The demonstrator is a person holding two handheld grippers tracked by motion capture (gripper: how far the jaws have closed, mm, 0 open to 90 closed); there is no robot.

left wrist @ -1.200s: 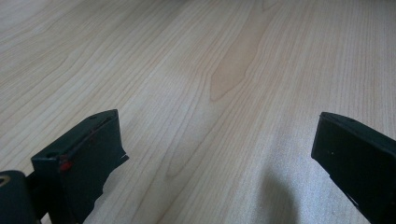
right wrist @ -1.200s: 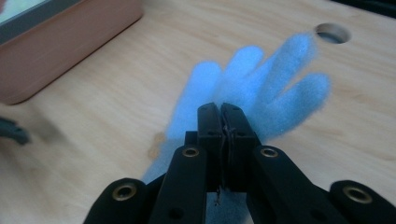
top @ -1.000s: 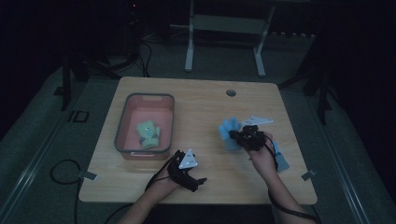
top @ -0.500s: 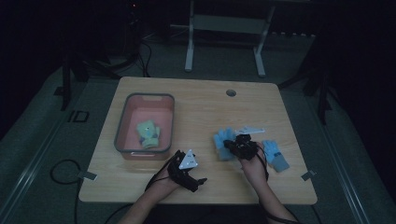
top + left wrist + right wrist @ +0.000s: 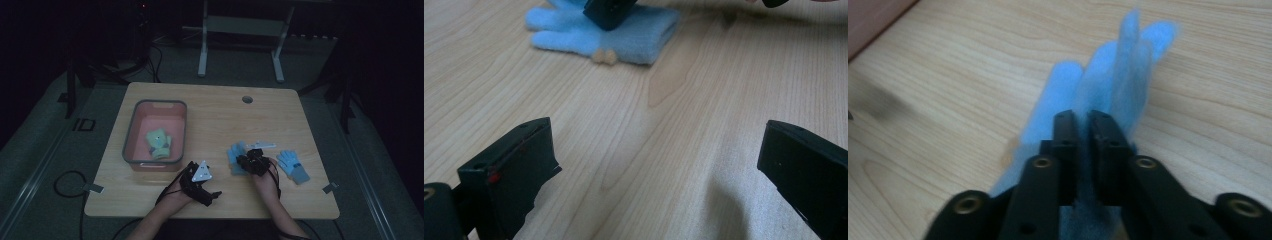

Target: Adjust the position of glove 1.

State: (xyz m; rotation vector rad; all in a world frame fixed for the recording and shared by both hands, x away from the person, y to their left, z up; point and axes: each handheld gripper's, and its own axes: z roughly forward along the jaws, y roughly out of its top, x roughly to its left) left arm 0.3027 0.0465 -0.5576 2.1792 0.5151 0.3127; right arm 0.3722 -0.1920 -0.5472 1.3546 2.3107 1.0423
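While clamped, right hand-held gripper (image 5: 1083, 125), blue glove (image 5: 1108, 75)

Pale wood table (image 5: 215, 115) here, fine grain lines running along it, smooth with a soft sheen. Blue glove (image 5: 1108, 75) looks like fleecy knit cloth, fuzzy at the edges, matt. A second blue glove (image 5: 293, 167) lies on the wood, same soft cloth look (too small to read the weave). Right gripper (image 5: 1082, 131): fingers (image 5: 1065, 145) are black, matt, hard plastic by the look, with dull metal rivets at the joints. Left gripper (image 5: 664, 165) shows the same matt black, slightly chipped along one edge. Pink bin (image 5: 131, 131) looks like smooth plastic with a grey rim, and the green glove (image 5: 158, 143) inside it is soft cloth.
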